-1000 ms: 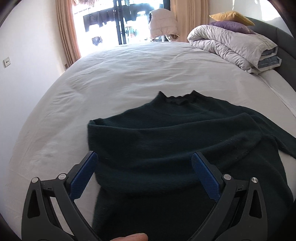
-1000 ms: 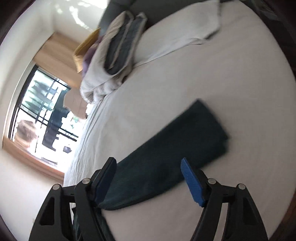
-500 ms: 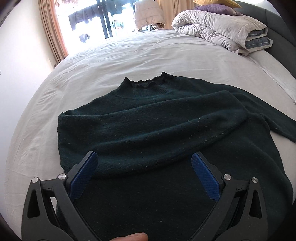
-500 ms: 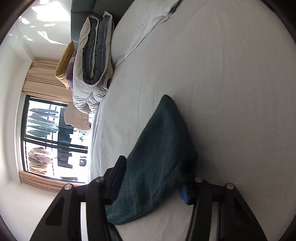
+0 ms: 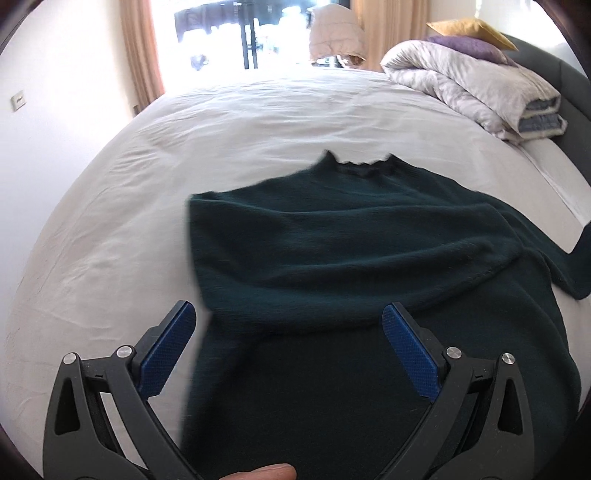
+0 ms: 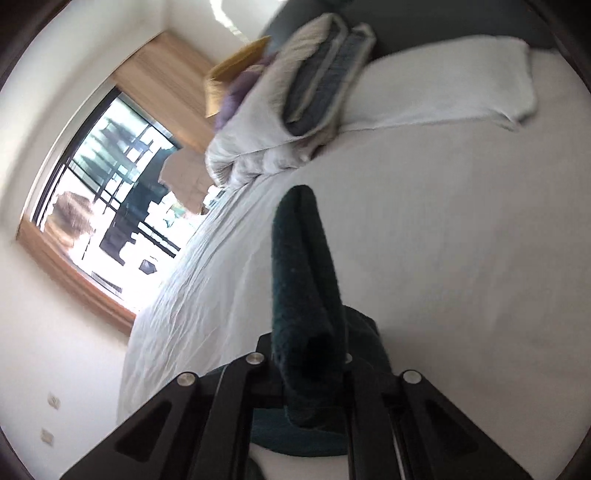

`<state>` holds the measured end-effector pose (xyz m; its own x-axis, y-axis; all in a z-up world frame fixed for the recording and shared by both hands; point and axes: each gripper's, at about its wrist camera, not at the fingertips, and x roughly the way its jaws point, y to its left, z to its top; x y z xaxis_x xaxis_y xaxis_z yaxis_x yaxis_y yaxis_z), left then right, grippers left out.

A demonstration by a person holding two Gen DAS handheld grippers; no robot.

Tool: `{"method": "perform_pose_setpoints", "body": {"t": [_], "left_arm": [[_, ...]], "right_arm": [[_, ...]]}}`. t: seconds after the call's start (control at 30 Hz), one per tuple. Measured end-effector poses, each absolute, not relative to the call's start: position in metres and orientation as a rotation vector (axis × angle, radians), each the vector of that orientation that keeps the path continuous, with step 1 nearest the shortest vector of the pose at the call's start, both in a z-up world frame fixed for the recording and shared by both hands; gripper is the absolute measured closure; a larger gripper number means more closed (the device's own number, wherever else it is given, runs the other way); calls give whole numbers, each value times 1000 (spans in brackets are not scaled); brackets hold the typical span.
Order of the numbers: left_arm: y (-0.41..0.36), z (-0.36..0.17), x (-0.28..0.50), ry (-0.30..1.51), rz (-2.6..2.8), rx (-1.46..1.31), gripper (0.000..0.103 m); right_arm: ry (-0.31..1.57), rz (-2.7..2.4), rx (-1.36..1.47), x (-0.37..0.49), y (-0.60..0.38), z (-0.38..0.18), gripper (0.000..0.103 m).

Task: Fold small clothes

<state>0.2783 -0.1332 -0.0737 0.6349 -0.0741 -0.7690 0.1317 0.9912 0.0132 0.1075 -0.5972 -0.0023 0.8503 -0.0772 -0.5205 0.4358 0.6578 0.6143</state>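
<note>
A wide bed [image 5: 303, 122] covered with a rumpled white sheet fills most of the room. At its far right a folded grey duvet [image 5: 476, 86] lies against a dark headboard [image 5: 554, 79], with a purple cushion [image 5: 469, 46] and a yellow cushion [image 5: 469, 27] on top. Beyond the bed, a bright window [image 5: 240, 37] glares with daylight between tan curtains [image 5: 142, 55]. The left wall [image 5: 55, 110] is plain white with a small switch plate [image 5: 17, 100].

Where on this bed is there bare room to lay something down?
Bare sheet lies left of the sweater and beyond its collar toward the window. The headboard side is crowded by the folded duvet and cushions.
</note>
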Motion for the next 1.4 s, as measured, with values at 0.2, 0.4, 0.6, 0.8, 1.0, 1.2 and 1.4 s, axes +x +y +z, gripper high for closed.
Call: {"method": "perform_pose_setpoints", "body": {"t": [0.2,0.4,0.6,0.8,1.0,1.2,1.4], "left_arm": [[-44,-70,278,868,-39,-46,0],[26,-71,273,859,11,-121,0],[63,-78,266,871,23,-166,0],[74,-81,258,867,18,-173,0],[73,-78,256,861,17,-191,0],[65,-66,254,842,13,-190,0],[32,-51,272,819,-24,-137,0]], "right_arm": [[534,-75,450,206,-428,58,94],[646,109,193,283,-254,46,94],[775,211,-36,307,-120,-13,94],[840,243,-178,295,-74,-55,86],[885,265,-194,298,-65,-70,62],[916,442,6,271,-79,-50,45],[825,463,253,252,-178,-8,44]]}}
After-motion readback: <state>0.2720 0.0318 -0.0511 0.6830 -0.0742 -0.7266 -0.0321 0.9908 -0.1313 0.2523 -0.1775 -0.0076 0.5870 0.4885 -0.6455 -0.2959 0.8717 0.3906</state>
